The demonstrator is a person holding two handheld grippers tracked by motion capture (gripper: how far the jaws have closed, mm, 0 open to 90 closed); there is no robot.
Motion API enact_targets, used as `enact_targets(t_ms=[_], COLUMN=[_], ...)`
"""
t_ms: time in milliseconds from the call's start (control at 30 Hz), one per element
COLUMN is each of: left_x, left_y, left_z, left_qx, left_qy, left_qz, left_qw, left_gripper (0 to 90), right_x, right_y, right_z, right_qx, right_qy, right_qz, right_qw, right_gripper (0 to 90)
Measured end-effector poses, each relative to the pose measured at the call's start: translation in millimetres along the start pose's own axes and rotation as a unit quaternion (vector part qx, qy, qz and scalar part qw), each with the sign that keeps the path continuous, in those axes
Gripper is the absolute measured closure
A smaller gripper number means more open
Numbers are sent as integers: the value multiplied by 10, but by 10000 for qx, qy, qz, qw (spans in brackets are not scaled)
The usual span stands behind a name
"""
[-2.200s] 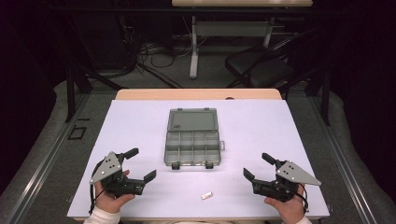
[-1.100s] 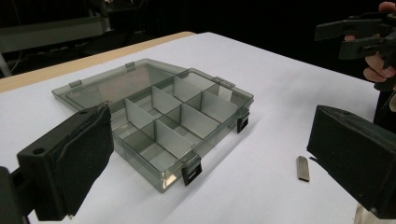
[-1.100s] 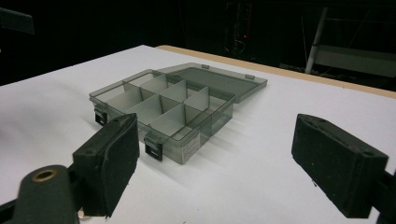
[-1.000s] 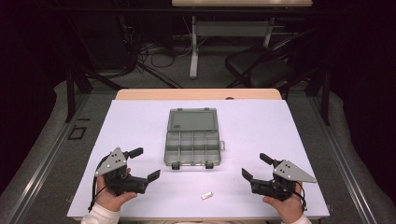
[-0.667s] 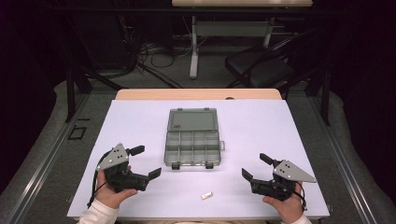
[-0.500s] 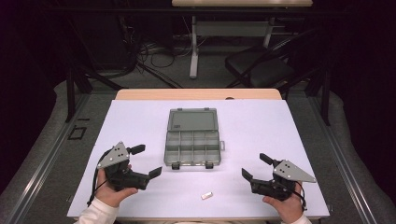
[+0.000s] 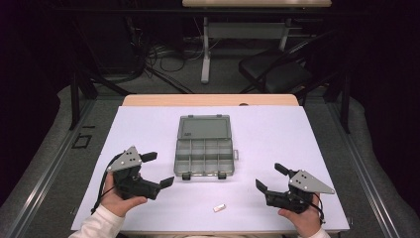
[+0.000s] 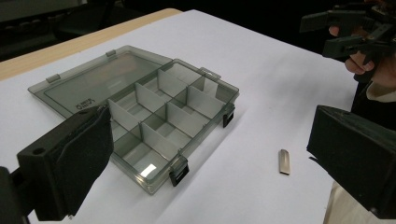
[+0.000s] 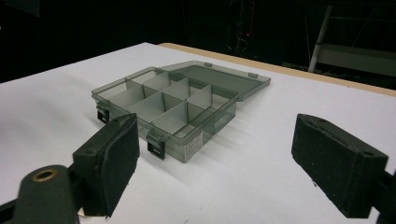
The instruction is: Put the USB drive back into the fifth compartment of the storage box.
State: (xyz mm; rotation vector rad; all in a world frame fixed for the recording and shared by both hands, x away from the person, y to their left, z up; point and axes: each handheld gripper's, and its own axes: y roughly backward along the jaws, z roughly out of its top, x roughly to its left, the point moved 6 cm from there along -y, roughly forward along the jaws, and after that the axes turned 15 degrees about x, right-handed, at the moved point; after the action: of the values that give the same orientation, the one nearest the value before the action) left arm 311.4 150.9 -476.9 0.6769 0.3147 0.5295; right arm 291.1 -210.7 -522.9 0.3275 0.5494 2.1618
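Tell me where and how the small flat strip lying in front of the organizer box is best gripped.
The small strip lies flat on the white table, apart from the open organizer box. Probably best to come straight down from above and close the jaws across its narrow width, at mid-length. It looks thin, so side access is poor. The right gripper, open, seems slightly nearer than the left gripper.

Your left gripper [image 7: 154,169], the black two-jaw tool with the grey three-cornered plate on top, has crept a little to the right and slightly away from you across the white table cover [image 7: 277,129] over the last couple of seconds. It now sits nearer the open smoky-grey plastic compartment box [image 7: 204,148], with more of your left forearm and pale sleeve [image 7: 101,223] over the table's near edge.
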Motion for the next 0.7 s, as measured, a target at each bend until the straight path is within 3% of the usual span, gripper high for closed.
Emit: enact_targets(t_ms=[367, 700], left_x=[-95, -170], left_y=[-56, -133], left_z=[101, 155], left_qx=[364, 795], left_qy=[-225, -343], left_qz=[-39, -71], left_qw=[9991, 9962], left_gripper=[6, 6], right_x=[0, 8], right_y=[-6, -14], right_z=[-6, -13], right_qx=[32, 64], right_qy=[43, 83], right_qz=[-1, 11], right_qw=[10000, 9999], right_gripper=[150, 151])
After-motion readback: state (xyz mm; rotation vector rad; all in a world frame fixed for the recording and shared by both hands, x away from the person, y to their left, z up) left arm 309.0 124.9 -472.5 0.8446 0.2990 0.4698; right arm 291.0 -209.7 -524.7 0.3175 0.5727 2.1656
